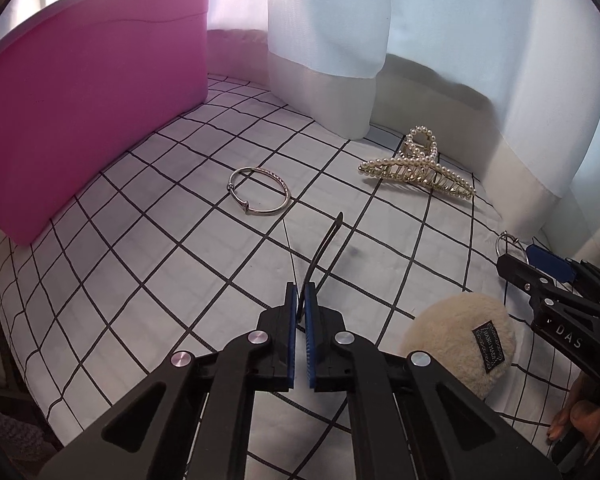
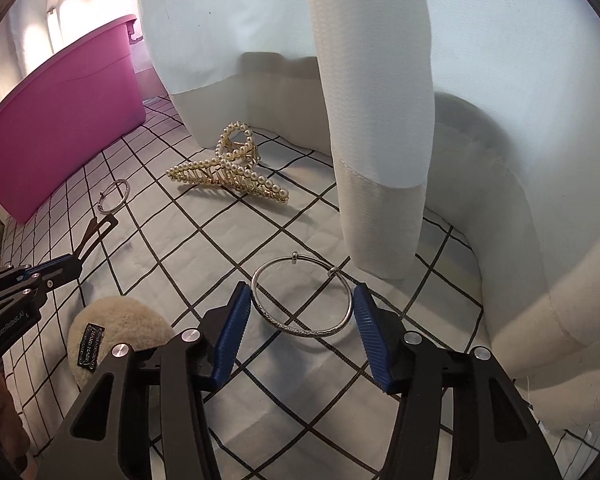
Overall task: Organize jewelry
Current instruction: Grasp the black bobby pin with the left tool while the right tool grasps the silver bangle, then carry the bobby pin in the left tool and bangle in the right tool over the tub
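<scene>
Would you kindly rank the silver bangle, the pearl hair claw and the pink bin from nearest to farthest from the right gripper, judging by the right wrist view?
From the right gripper:
1. Silver bangle, between its open fingers.
2. Pearl hair claw, ahead, slightly left.
3. Pink bin, far left.

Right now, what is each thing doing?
Left tongs: shut on black hair clip.
Right tongs: open around silver bangle, which looks lifted.
Second bangle: lying flat.
Pearl claw clip: closed, lying down.
Pink bin: upright.
Fluffy puff: lying loose.
</scene>
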Tool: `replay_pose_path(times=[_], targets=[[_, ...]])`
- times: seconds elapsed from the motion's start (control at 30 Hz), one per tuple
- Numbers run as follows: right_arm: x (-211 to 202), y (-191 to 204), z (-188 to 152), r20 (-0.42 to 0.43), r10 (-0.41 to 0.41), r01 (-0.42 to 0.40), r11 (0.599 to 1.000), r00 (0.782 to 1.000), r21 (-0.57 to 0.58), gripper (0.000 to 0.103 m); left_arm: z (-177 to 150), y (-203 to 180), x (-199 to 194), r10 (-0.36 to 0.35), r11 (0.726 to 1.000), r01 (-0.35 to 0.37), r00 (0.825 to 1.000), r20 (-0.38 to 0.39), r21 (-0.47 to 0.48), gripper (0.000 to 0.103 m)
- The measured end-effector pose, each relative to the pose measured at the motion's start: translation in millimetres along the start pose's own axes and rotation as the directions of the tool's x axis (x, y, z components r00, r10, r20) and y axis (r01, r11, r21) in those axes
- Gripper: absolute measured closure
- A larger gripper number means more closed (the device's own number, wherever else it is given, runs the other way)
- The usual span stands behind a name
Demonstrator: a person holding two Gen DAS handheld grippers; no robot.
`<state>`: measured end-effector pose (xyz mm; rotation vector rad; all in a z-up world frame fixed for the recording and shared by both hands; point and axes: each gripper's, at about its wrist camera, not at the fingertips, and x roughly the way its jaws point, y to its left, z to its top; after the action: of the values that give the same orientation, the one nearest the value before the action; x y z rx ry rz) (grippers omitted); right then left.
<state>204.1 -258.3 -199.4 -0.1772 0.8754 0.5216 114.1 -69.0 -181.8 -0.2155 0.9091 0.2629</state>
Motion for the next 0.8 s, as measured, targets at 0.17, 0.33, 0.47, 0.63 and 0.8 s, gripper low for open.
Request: replay_pose_path(times=[0.17, 0.33, 0.47, 0.63, 0.8], targets=[[-21, 1, -10, 0.03, 0.006, -0.006, 1.0, 1.0, 0.025, 0.052, -4, 13, -16, -0.024, 1.0, 0.024, 0.999, 0.022, 0.014, 0.098], [-45, 2, -24, 0.049, 0.003, -0.005, 0.998, 0.999, 0.057, 0.052, -12, 28, -33, -0.014, 0.999, 0.014, 1.0, 0.021, 0.03, 0.098], [-67, 2, -38, 0.033, -0.005, 0.003, 0.998, 0.999, 0.066, 0.052, -14, 40, -51, 0.004, 1.0, -0.004, 1.0, 0.0, 0.03, 0.098], [-99, 3, -57, 0.009, -0.018, 0.017, 0.997, 1.0, 0.072, 0.052, -13, 54, -82, 0.025, 1.0, -0.025, 1.0, 0.002, 0.016, 0.098], [-133, 6, -64, 0.023, -0.01, 0.008, 0.997, 1.0, 0.08, 0.052, -4, 73, -116, 0.029, 0.999, -0.029, 0.999, 0.021, -0.026, 0.098]])
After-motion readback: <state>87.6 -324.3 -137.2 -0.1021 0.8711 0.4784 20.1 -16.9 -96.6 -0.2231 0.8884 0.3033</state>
